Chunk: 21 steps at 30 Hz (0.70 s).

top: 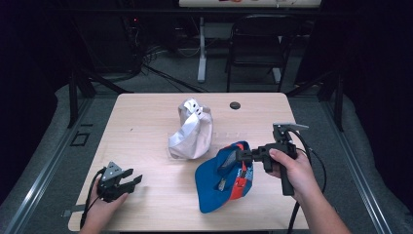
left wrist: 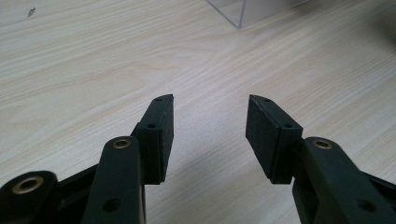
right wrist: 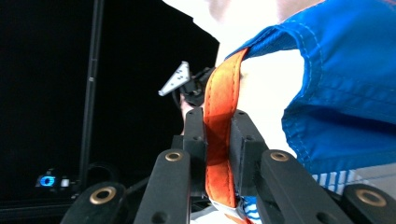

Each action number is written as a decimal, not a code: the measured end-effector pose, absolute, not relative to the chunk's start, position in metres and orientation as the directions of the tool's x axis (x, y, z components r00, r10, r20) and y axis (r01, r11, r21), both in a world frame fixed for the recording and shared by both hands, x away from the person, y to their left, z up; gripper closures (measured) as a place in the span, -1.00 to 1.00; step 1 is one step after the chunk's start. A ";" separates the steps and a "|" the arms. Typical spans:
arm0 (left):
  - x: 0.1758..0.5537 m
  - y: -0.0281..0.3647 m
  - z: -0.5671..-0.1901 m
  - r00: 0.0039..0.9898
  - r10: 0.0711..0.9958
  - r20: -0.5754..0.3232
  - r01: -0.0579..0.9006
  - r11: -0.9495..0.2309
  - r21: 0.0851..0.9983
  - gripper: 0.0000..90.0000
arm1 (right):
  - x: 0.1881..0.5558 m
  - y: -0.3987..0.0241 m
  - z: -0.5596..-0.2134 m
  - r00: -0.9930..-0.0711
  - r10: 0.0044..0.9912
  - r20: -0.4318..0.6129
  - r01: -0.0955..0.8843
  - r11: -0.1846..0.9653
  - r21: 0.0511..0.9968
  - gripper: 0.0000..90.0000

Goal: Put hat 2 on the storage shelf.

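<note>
- High view: the blue cap (top: 221, 180) is near the right front of the tabletop (top: 146, 122), its brim down on the wood and its back part lifted up. The right gripper (top: 242, 155) reaches in from the right, held in the person's right hand (top: 292, 168), and its jaws are pinched tight on the cap's raised back edge, near the orange band (top: 239, 184).
- High view: a white cap (top: 191, 130) sits toward the middle of the tabletop, just behind and to the left of the blue cap, with a small gap between the two. A small dark round spot (top: 235, 105) lies near the far edge.
- High view: the left gripper (top: 132, 182) rests low at the front left corner, well apart from both caps, in the person's left hand (top: 104, 207). Its jaws stand apart with nothing between them.
- Left gripper view: the two black jaws are clearly spread over bare light wood, holding nothing. The corner of a clear plastic piece (left wrist: 243, 14) shows at the top edge, farther off.
- Right gripper view: the jaws are closed almost together on the orange strap (right wrist: 219, 140) of the blue cap, which runs up between them. The blue fabric (right wrist: 341, 93) hangs to the right of the jaws. Farther off, beyond the strap, the left gripper's grey plate (right wrist: 176, 78) is visible against the dark surroundings.
</note>
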<state>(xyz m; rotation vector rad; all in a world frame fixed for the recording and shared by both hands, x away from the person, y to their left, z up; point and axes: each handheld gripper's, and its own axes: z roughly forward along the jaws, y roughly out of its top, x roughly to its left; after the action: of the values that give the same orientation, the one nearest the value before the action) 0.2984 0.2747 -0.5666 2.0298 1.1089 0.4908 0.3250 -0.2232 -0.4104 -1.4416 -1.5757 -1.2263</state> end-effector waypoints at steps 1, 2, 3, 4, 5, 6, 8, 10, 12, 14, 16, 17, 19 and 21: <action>0.298 0.275 -0.566 0.550 0.835 -0.026 0.544 -0.334 0.770 0.16 | 0.325 -0.223 -0.409 -0.170 0.343 0.924 0.978 -0.052 0.200 0.75; 0.298 0.275 -0.566 0.550 0.835 -0.026 0.544 -0.334 0.770 0.16 | 0.326 -0.223 -0.407 -0.167 0.340 0.925 0.978 -0.060 0.198 0.75; 0.298 0.275 -0.566 0.550 0.835 -0.021 0.537 -0.335 0.775 0.16 | 0.326 -0.223 -0.405 -0.167 0.339 0.926 0.978 -0.063 0.199 0.75; 0.298 0.275 -0.566 0.550 0.835 -0.021 0.536 -0.334 0.776 0.16 | 0.327 -0.223 -0.403 -0.170 0.339 0.925 0.978 -0.060 0.202 0.75; 0.298 0.275 -0.566 0.545 0.838 -0.025 0.539 -0.327 0.776 0.16 | 0.327 -0.222 -0.400 -0.166 0.344 0.924 0.977 -0.071 0.202 0.75; 0.298 0.275 -0.566 0.545 0.838 -0.026 0.539 -0.326 0.777 0.16 | 0.327 -0.223 -0.397 -0.167 0.345 0.924 0.975 -0.081 0.207 0.75; 0.298 0.276 -0.566 0.545 0.838 -0.027 0.538 -0.325 0.777 0.16 | 0.327 -0.224 -0.390 -0.172 0.347 0.922 0.973 -0.087 0.214 0.76; 0.298 0.276 -0.566 0.544 0.838 -0.026 0.538 -0.325 0.778 0.16 | 0.327 -0.226 -0.386 -0.173 0.349 0.921 0.972 -0.093 0.218 0.75; 0.298 0.277 -0.566 0.547 0.837 -0.024 0.539 -0.330 0.775 0.16 | 0.327 -0.232 -0.373 -0.183 0.364 0.913 0.964 -0.114 0.239 0.75; 0.298 0.277 -0.566 0.546 0.837 -0.026 0.540 -0.328 0.775 0.16 | 0.328 -0.237 -0.366 -0.179 0.373 0.911 0.959 -0.139 0.246 0.75; 0.298 0.277 -0.566 0.545 0.838 -0.027 0.540 -0.326 0.776 0.16 | 0.330 -0.242 -0.360 -0.174 0.384 0.907 0.954 -0.162 0.252 0.75; 0.298 0.277 -0.566 0.546 0.837 -0.024 0.539 -0.330 0.775 0.15 | 0.331 -0.245 -0.357 -0.170 0.388 0.906 0.953 -0.169 0.251 0.75; 0.298 0.277 -0.566 0.546 0.837 -0.024 0.540 -0.330 0.774 0.15 | 0.334 -0.249 -0.352 -0.165 0.392 0.905 0.949 -0.186 0.254 0.75; 0.298 0.276 -0.566 0.544 0.839 -0.026 0.541 -0.327 0.775 0.15 | 0.337 -0.251 -0.346 -0.162 0.398 0.903 0.944 -0.204 0.259 0.75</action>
<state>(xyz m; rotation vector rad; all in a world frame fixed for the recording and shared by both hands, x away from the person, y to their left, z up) 0.2976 0.2763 -0.5659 2.0171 1.1127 0.4961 0.3375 -0.2511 -0.3455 -1.5854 -1.5373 -1.3631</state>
